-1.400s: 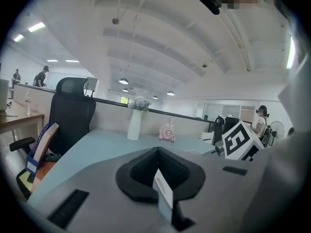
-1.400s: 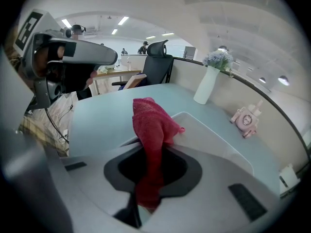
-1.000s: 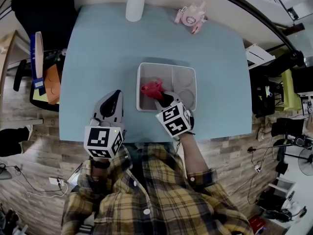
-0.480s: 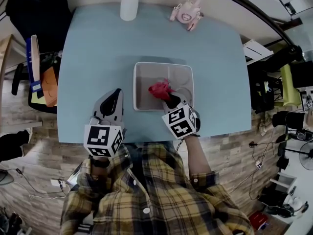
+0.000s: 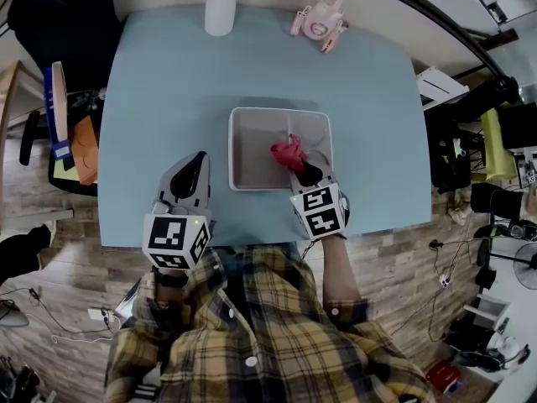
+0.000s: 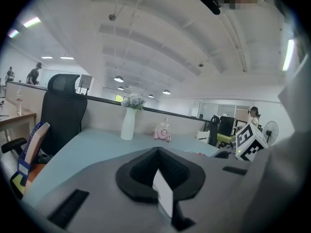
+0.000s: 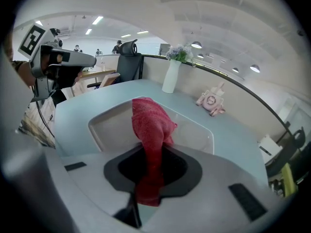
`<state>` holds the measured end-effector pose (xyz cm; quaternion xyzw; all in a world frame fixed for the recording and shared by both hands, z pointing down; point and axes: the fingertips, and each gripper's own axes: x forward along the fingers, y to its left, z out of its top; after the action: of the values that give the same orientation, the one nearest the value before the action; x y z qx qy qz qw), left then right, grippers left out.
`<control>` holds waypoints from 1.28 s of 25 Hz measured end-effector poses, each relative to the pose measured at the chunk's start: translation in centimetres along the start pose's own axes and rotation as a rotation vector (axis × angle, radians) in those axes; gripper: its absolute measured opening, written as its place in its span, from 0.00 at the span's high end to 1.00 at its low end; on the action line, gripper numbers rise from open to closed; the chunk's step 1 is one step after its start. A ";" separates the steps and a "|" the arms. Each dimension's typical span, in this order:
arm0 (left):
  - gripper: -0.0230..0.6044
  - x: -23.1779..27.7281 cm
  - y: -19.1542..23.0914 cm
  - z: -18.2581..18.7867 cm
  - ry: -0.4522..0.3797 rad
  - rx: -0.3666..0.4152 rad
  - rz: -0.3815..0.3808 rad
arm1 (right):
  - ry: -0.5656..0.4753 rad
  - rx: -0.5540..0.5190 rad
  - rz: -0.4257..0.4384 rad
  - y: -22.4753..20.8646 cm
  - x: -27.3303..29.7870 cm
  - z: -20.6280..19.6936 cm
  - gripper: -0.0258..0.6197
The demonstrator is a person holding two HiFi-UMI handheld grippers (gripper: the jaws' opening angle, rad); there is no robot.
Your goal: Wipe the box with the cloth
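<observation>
The pale blue tabletop [image 5: 168,99] carries three things. A white vase [image 5: 220,11] stands at the far edge, left of centre. A pink toy [image 5: 319,25] lies at the far edge, right of centre. A pale box [image 5: 252,154] sits near the near edge, slightly right of centre.
</observation>
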<state>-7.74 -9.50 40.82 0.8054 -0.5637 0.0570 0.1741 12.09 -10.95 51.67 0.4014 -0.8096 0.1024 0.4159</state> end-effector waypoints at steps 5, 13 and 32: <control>0.98 0.0 0.3 0.0 0.002 0.003 0.002 | 0.004 0.048 -0.039 -1.4 -0.1 -0.8 0.85; 0.98 0.3 0.0 0.0 0.005 0.008 -0.003 | 0.039 0.052 -0.100 -3.9 -0.3 -2.5 0.85; 0.98 0.8 -0.5 0.4 -0.003 0.017 -0.014 | 0.053 0.142 -0.236 -9.3 -3.1 -6.3 0.85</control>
<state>-7.02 -10.15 40.59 0.8107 -0.5579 0.0595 0.1669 23.68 -12.17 51.80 0.5195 -0.7361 0.1206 0.4168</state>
